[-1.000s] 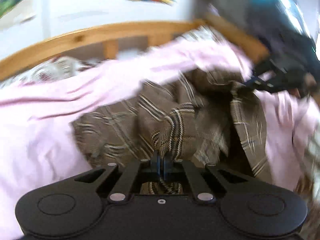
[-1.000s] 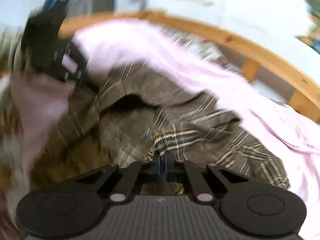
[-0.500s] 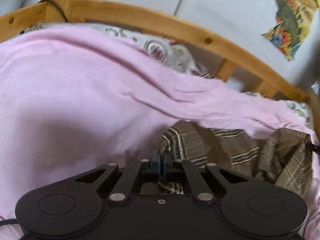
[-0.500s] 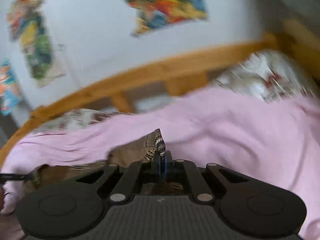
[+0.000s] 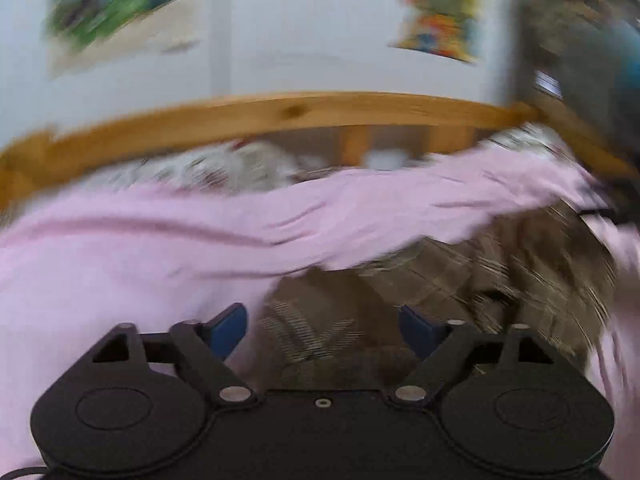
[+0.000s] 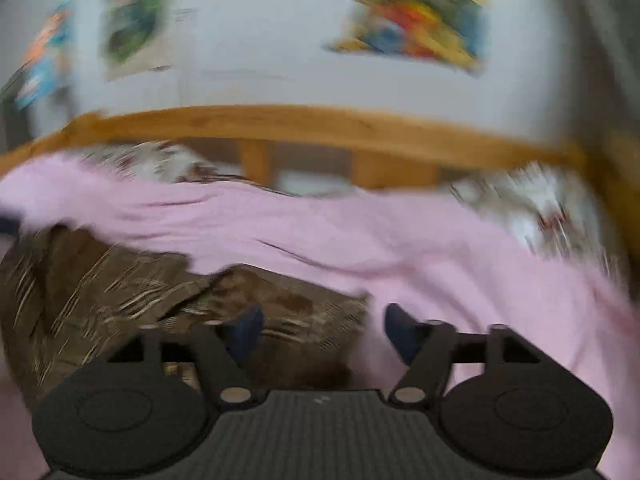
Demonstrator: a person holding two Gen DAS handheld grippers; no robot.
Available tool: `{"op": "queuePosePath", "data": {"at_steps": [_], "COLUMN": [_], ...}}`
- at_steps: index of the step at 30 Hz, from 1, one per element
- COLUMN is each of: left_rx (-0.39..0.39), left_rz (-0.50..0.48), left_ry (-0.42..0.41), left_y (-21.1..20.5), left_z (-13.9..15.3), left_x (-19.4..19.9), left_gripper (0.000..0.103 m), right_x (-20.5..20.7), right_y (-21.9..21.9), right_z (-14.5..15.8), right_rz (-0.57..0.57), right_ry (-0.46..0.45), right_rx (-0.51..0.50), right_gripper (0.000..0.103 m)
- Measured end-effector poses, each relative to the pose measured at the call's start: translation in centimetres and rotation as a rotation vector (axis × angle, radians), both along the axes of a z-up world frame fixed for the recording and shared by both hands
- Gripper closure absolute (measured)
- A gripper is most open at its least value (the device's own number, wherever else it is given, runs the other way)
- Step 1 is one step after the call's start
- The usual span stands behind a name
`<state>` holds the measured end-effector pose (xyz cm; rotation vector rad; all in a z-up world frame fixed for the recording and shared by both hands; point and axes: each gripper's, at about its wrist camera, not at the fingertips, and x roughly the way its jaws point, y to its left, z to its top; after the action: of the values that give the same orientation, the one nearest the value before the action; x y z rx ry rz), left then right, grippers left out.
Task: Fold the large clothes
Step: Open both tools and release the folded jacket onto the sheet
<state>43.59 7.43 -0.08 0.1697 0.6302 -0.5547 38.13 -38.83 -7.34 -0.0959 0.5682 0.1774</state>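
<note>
Left wrist view: left gripper point(image 5: 322, 326) jaws opening, blue pads apart, pressing nothing; brown plaid woven garment point(image 5: 472, 276) lies on the pink bedsheet point(image 5: 120, 264), below the curved wooden bed rail point(image 5: 280, 114).
Right wrist view: right gripper point(image 6: 322, 330) jaws opening, empty; garment point(image 6: 120, 292) lies left, below the rail point(image 6: 320, 124).

— What's behind the bed?
— A curved wooden rail point(image 5: 304, 114) on short posts, with a pale wall point(image 6: 256, 40) above it carrying colourful posters point(image 6: 412, 28), all blurred.
— And on the bed itself?
— A pink sheet point(image 5: 120, 264), with patterned white bedding point(image 6: 540, 204) bunched against the rail.
</note>
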Motion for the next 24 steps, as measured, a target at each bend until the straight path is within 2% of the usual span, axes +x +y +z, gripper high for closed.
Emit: {"op": "queuePosePath", "data": {"at_steps": [3, 7, 9, 11, 12, 13, 14, 15, 16, 17, 18, 19, 22, 24], "left_rx": [0.083, 0.241, 0.314, 0.348, 0.365, 0.389, 0.398, 0.393, 0.378, 0.349, 0.328, 0.313, 0.267, 0.235], "left_rz": [-0.219, -0.483, -0.538, -0.570, -0.577, -0.577, -0.571, -0.563, -0.553, -0.541, -0.528, -0.511, -0.467, -0.460], "left_ry": [-0.030, -0.030, -0.051, -0.033, -0.024, -0.021, -0.012, 0.013, 0.033, 0.045, 0.048, 0.043, 0.063, 0.068], "left_y": [-3.1, -7.4, -9.0, -10.0, -10.4, -10.8, -11.0, -11.1, -11.1, -11.0, -10.8, -10.6, -9.6, -8.9], "left_z": [0.0, -1.8, -2.9, -3.8, -4.1, -4.5, -4.7, -4.8, -4.8, -4.5, -4.3, -4.1, -3.8, -3.4], "left_x": [-1.7, -3.8, -4.3, -4.2, -4.1, -3.7, -3.5, -3.1, -2.7, -2.5, -2.4, -2.4, -2.4, -2.6], "left_gripper": [0.014, 0.014, 0.015, 0.021, 0.031, 0.054, 0.070, 0.098, 0.103, 0.103, 0.103, 0.103, 0.103, 0.099], "right_x": [-0.4, 1.0, 2.1, 2.9, 3.3, 3.8, 4.2, 4.5, 4.6, 4.8, 4.8, 4.8, 3.5, 2.6], "right_y": [2.8, 6.4, 7.5, 8.2, 8.4, 8.8, 9.1, 9.4, 9.5, 9.6, 9.9, 9.8, 9.9, 9.9], "right_z": [1.0, 0.4, -0.6, -1.6, -2.0, -2.3, -2.5, -2.7, -3.0, -3.2, -3.3, -3.5, -3.1, -2.8], "right_rz": [0.170, 0.383, 0.429, 0.431, 0.435, 0.445, 0.455, 0.470, 0.488, 0.501, 0.515, 0.525, 0.551, 0.555], "right_ry": [-0.016, 0.108, 0.178, 0.221, 0.236, 0.252, 0.261, 0.273, 0.288, 0.304, 0.318, 0.324, 0.308, 0.281], "right_rx": [-0.054, -0.076, -0.092, -0.099, -0.095, -0.097, -0.104, -0.114, -0.128, -0.145, -0.168, -0.179, -0.216, -0.243], "right_gripper": [0.018, 0.016, 0.016, 0.016, 0.016, 0.016, 0.017, 0.022, 0.037, 0.048, 0.072, 0.085, 0.098, 0.100]}}
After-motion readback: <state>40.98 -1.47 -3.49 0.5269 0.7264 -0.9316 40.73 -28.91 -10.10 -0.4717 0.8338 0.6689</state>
